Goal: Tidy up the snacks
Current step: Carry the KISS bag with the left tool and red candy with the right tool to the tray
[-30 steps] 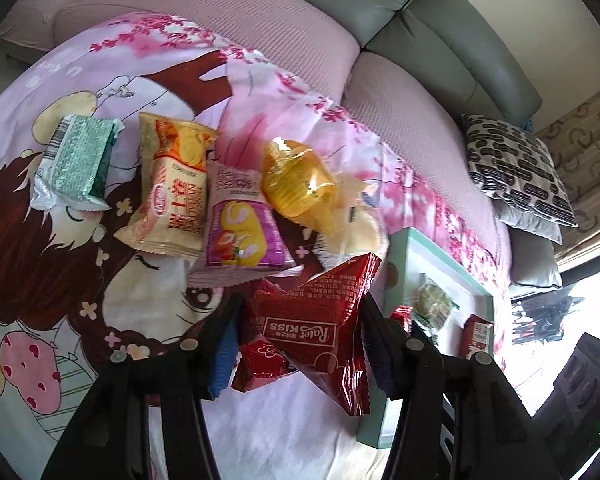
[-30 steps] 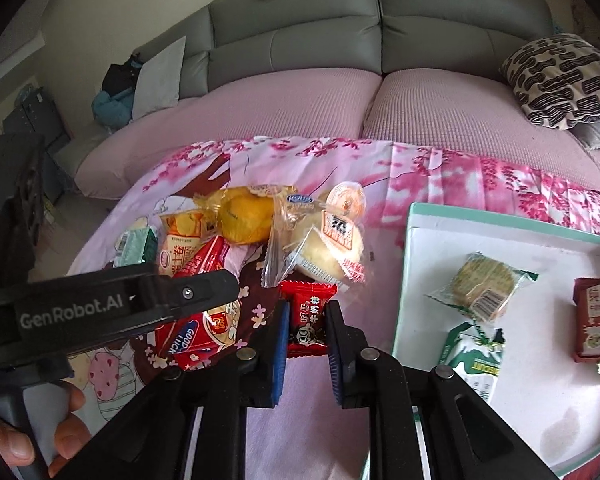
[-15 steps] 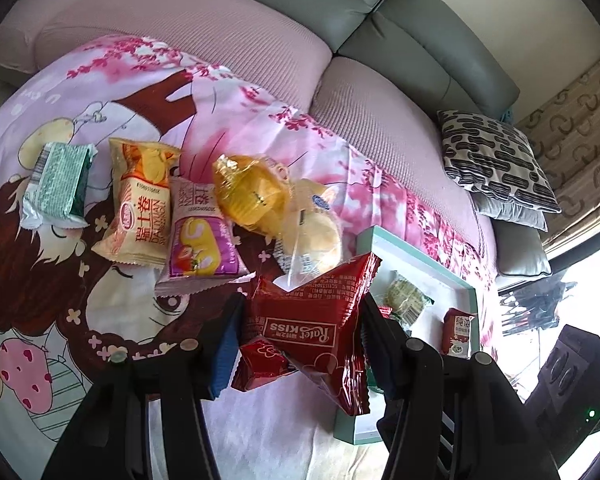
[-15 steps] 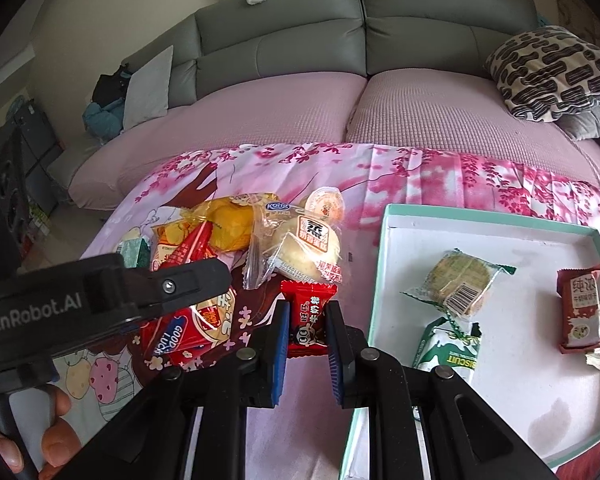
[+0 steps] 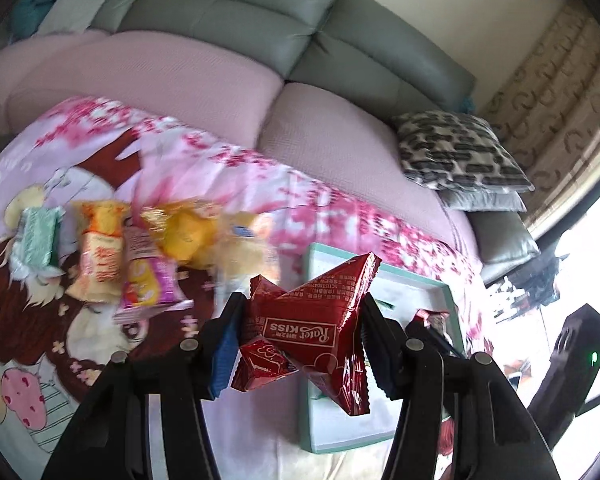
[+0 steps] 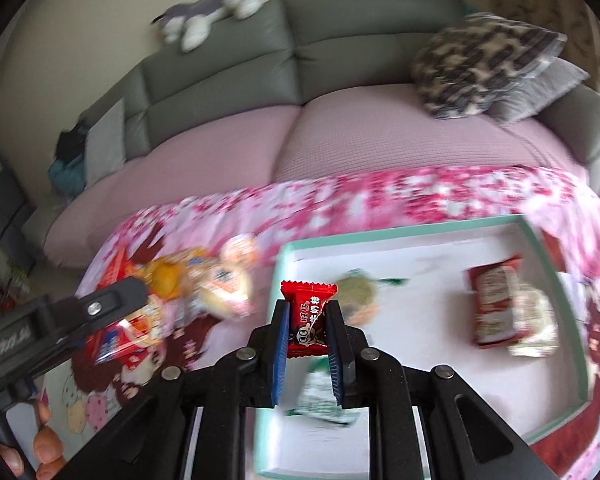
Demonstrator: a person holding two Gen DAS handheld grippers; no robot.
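Moved: both grippers carry their loads from the snack pile toward the tray.
Left gripper (image 5: 300, 344): clamped on crinkled red foil snack bag (image 5: 316, 328).
Right gripper (image 6: 308, 334): closed on small red candy wrapper (image 6: 306, 320), above shallow teal-rimmed white tray (image 6: 400, 236).
Implication: release comes next.

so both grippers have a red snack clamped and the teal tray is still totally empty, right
Not quite. The left gripper does clamp a red packet and the right gripper a small red candy, but the teal tray is not empty: the right wrist view shows several wrapped snacks already lying in it.
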